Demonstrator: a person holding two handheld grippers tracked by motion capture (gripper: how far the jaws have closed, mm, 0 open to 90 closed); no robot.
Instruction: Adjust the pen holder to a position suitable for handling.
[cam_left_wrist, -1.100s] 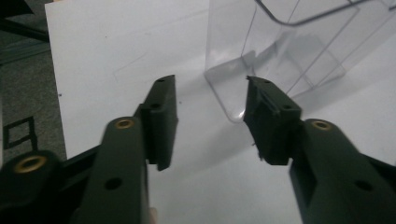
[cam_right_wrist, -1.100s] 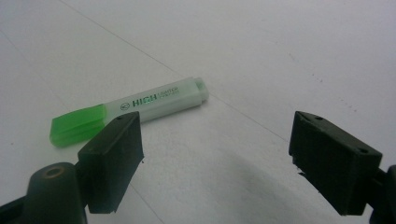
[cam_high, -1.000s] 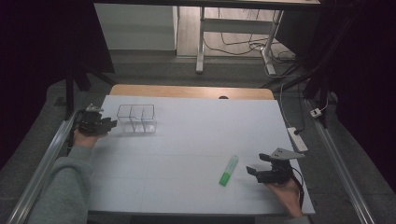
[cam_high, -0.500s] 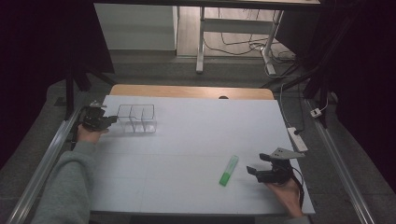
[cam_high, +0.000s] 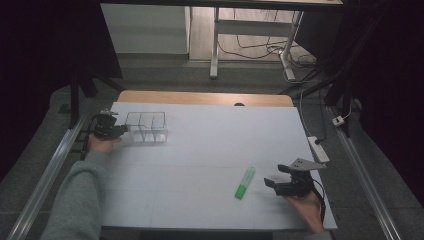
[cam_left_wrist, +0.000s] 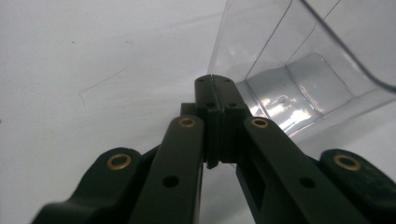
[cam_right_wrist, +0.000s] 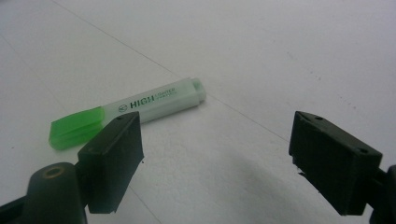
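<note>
Left gripper (cam_high: 121, 131): jaws pinched on end wall of clear box (cam_high: 146, 127), far left of white table (cam_high: 210, 145) | Right gripper (cam_high: 270, 184): jaws wide, holding nothing | Green highlighter (cam_high: 245, 182): flat, near right jaws, apart | Power strip (cam_high: 318, 149): right edge | Bare table between highlighter and box.

A: The highlighter (cam_right_wrist: 130, 109) has a bright green cap and a pale, whitish-green barrel with dark green lettering; the organiser (cam_high: 145, 127), toward ten o'clock on the table (cam_high: 210, 145), is clear and colourless.

B: Both grippers are black; the left gripper (cam_left_wrist: 215, 84) shows brass-coloured rivets; the table is plain white with faint grey lines; the sleeve (cam_high: 80, 200) is grey.
</note>
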